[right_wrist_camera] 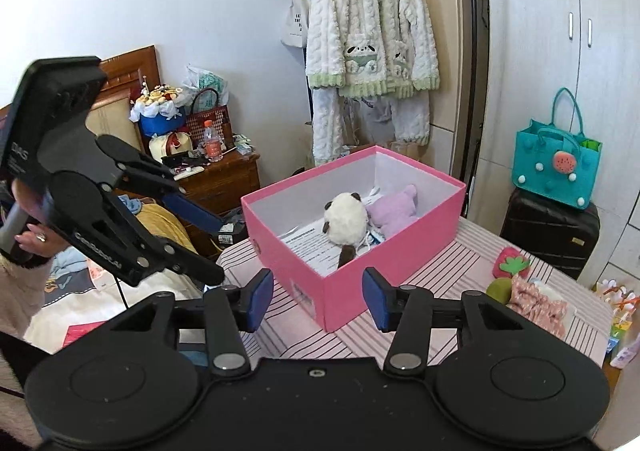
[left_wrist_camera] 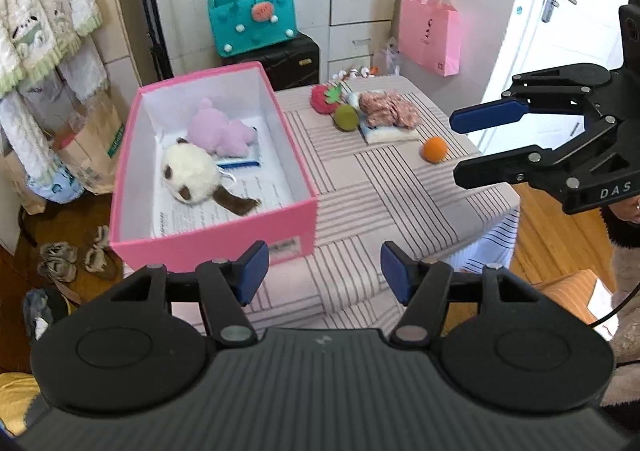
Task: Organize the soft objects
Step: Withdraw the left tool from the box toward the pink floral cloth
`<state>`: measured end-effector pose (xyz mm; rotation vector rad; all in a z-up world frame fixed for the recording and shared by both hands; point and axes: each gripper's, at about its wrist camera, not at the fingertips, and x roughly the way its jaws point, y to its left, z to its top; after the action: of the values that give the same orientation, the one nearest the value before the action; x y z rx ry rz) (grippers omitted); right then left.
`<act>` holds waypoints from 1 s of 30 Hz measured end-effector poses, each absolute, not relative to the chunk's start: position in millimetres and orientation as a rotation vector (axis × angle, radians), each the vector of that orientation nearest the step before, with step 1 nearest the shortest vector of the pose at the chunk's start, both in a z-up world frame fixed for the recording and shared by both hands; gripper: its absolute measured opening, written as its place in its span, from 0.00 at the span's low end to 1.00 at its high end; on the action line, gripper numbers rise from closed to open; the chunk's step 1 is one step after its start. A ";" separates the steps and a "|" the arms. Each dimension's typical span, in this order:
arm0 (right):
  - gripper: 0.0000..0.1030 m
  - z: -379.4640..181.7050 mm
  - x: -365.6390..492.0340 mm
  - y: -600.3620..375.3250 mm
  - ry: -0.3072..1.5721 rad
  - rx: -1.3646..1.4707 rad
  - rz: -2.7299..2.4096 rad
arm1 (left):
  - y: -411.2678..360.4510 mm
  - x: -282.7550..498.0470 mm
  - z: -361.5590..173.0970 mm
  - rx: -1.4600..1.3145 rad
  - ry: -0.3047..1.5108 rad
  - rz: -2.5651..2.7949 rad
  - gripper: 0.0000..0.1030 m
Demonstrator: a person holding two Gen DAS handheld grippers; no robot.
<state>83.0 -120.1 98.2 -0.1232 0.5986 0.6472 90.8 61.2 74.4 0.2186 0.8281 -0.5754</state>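
Note:
A pink box [left_wrist_camera: 296, 211] stands open on the striped tablecloth [left_wrist_camera: 380, 191]. Inside lie a white-and-brown plush [left_wrist_camera: 192, 171] and a purple plush [left_wrist_camera: 220, 131] on some papers. To its right on the cloth are a red strawberry plush [left_wrist_camera: 324, 99], a green ball [left_wrist_camera: 346, 117], a pink fluffy piece [left_wrist_camera: 388, 109] on a white pad, and an orange ball [left_wrist_camera: 435, 149]. My left gripper [left_wrist_camera: 324, 271] hovers open and empty in front of the box. My right gripper [right_wrist_camera: 318, 299] is also open and empty, facing the box's [right_wrist_camera: 360, 291] near corner; the left wrist view shows it [left_wrist_camera: 456, 147] beside the orange ball.
A teal felt bag [left_wrist_camera: 252, 23] sits on a black suitcase [left_wrist_camera: 292, 59] behind the table. A pink paper bag [left_wrist_camera: 432, 35] hangs at the back right by a white door. Shoes [left_wrist_camera: 60, 259] and paper bags lie on the floor at left. A fleece robe [right_wrist_camera: 368, 31] hangs behind the box.

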 end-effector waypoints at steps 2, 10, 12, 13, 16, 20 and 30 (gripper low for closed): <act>0.53 94.1 77.0 -121.2 0.596 -0.117 0.648 | 56.6 88.4 70.3 0.225 0.831 -0.587 0.59; 0.56 73.0 56.3 -135.7 0.580 -0.102 0.613 | 32.5 87.2 52.1 0.295 0.824 -0.600 0.60; 0.56 66.1 53.5 -141.8 0.578 -0.089 0.595 | 26.8 91.7 44.8 0.282 0.850 -0.619 0.60; 0.56 62.0 51.7 -145.9 0.576 -0.079 0.585 | 24.1 94.1 41.6 0.269 0.861 -0.630 0.60; 0.56 49.4 49.2 -156.7 0.569 -0.035 0.548 | 15.7 97.2 35.7 0.264 0.854 -0.654 0.61; 0.58 32.9 44.2 -169.6 0.557 -0.004 0.484 | 5.5 94.9 22.8 0.343 0.808 -0.626 0.63; 0.60 -3.8 42.8 -206.8 0.511 0.053 0.344 | -24.3 108.5 3.9 0.294 0.718 -0.624 0.63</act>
<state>42.8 -206.8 -3.8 0.0529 0.5108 0.3436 108.5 -24.3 3.9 0.2936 0.7180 -0.6237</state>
